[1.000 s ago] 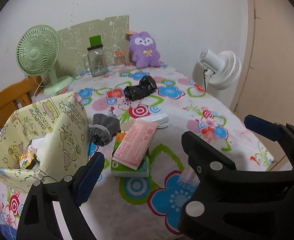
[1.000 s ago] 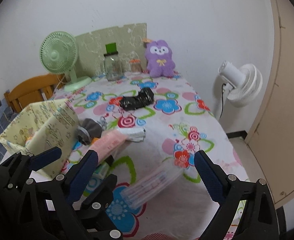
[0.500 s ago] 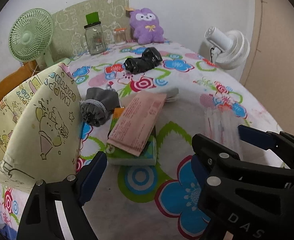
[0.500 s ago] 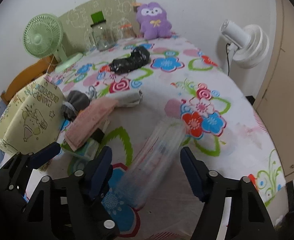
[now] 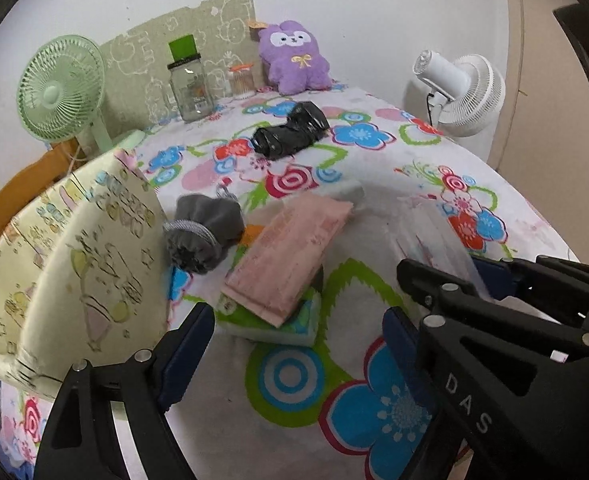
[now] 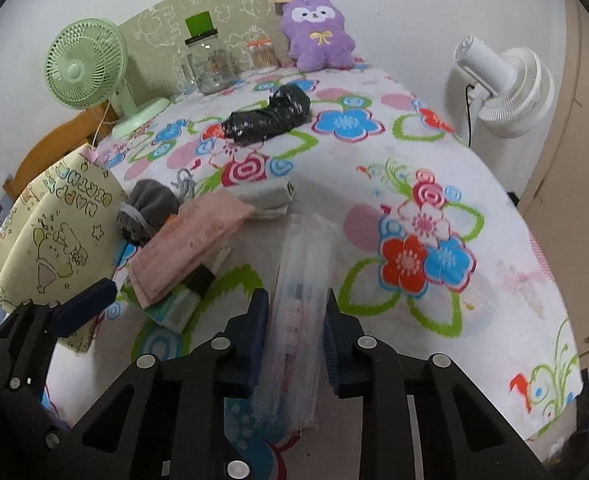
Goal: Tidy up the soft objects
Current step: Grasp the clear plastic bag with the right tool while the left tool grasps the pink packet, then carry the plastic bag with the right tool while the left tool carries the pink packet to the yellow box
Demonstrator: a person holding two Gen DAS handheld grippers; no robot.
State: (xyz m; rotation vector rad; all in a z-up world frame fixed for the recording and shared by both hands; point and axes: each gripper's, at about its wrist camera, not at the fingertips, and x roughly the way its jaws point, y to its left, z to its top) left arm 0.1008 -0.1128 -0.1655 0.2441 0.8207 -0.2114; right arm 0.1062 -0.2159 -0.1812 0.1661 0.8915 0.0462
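Note:
My right gripper (image 6: 294, 322) is shut on a clear plastic packet (image 6: 300, 280) lying on the flowered tablecloth; the packet also shows in the left wrist view (image 5: 434, 236). My left gripper (image 5: 294, 344) is open and empty, just in front of a pink packet (image 5: 290, 256) stacked on a green tissue pack (image 5: 270, 324). A grey pouch (image 5: 202, 232) lies beside a yellow fabric bin (image 5: 70, 264) on the left. A black bundle (image 5: 290, 132) lies farther back, and a purple plush (image 5: 294, 58) leans on the wall.
A green fan (image 5: 62, 88), a glass jar (image 5: 188, 80) and a small jar (image 5: 241, 80) stand at the back. A white fan (image 5: 462, 92) stands off the table's right edge. A folded white cloth (image 6: 270, 196) lies mid-table. A wooden chair (image 6: 54, 144) is at the left.
My right gripper has moved down over the clear packet and closed its fingers onto it. My left gripper has moved closer to the pink packet and stayed open.

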